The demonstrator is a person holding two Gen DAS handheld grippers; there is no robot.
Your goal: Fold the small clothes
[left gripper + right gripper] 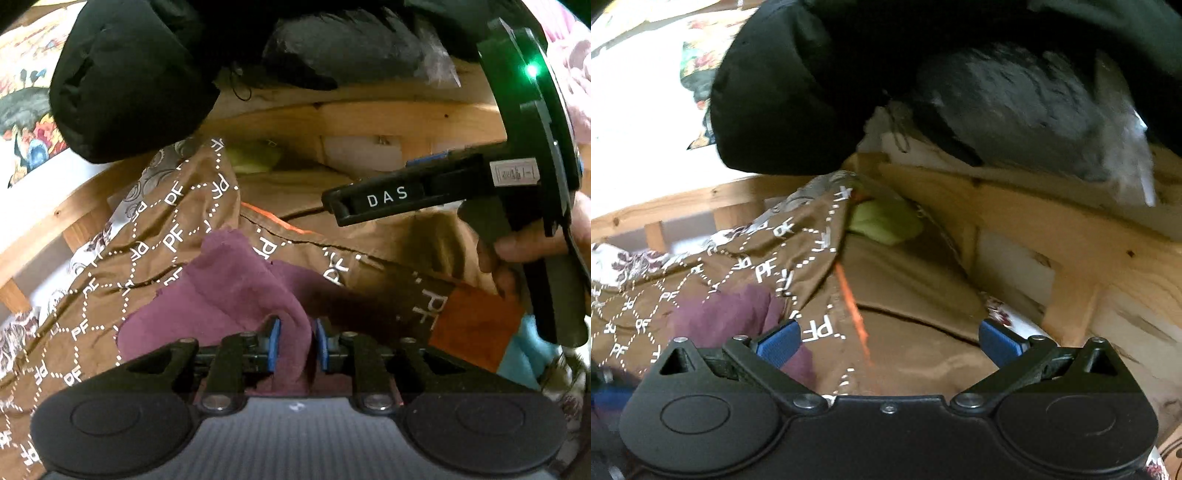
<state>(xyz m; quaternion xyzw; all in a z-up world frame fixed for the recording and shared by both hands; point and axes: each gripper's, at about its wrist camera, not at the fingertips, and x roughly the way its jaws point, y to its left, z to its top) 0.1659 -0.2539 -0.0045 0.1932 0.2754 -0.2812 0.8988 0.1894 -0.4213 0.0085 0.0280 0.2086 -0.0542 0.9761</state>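
A person's left gripper (295,341) pinches a bunched fold of a small maroon garment (221,291), which trails ahead and to its left over a brown patterned bedspread (122,266). The right gripper (888,343), jaws spread wide and empty, hangs just beside, the cloth at its left finger. A clean fold likely calls for the free gripper to take the opposite edge, then both to draw the fabric taut before laying it flat.

You have a wooden-framed bed (369,118) covered by a brown "PF" quilt (110,280); on it lie a purple cloth (221,291) at lower centre and a green item (882,221) further back.
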